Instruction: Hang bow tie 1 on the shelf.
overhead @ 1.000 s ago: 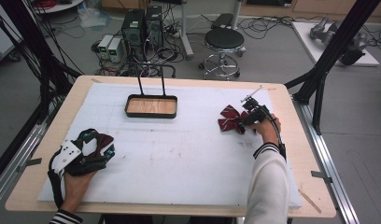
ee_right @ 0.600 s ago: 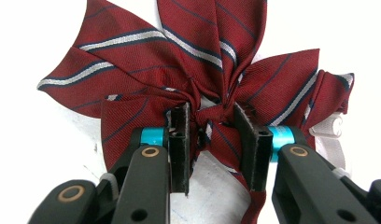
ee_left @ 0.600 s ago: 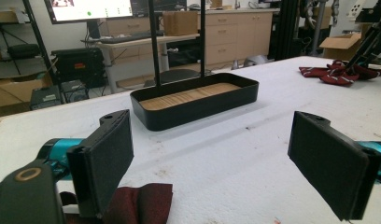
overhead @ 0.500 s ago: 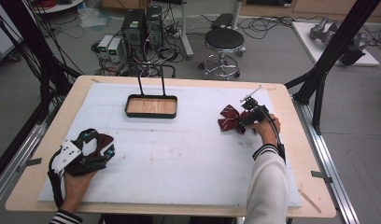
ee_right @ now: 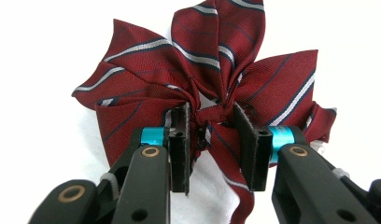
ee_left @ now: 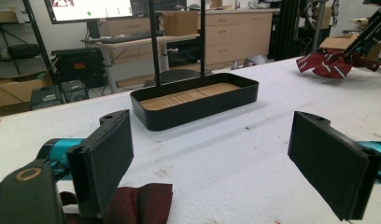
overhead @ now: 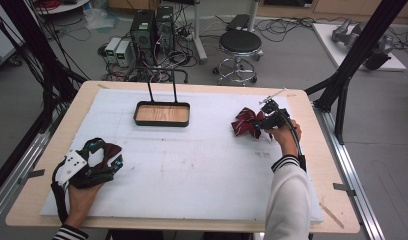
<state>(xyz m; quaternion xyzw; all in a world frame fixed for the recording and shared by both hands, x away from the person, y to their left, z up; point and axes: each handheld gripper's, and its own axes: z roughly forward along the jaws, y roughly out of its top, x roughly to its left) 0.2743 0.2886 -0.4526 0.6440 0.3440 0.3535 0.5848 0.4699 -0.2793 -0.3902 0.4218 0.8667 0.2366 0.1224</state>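
Observation:
A dark red bow with white and navy stripes (overhead: 244,122) (ee_right: 216,56) lies on the white mat at the right. My right gripper (overhead: 259,125) (ee_right: 211,140) is shut on its centre knot, a pad pressed against each side. The bow (ee_left: 328,63) also appears far off in the left gripper view. At the mat's front left my left gripper (overhead: 99,155) (ee_left: 212,154) rests open, its jaws wide apart with nothing between them. A plain dark red cloth (overhead: 112,150) (ee_left: 142,200) lies under its left jaw.
A black tray with a wooden floor (overhead: 162,121) (ee_left: 198,112) sits at the back centre, with two thin black posts rising behind it. The white mat (overhead: 202,170) covers most of the wooden table. Black frame struts stand at both back corners.

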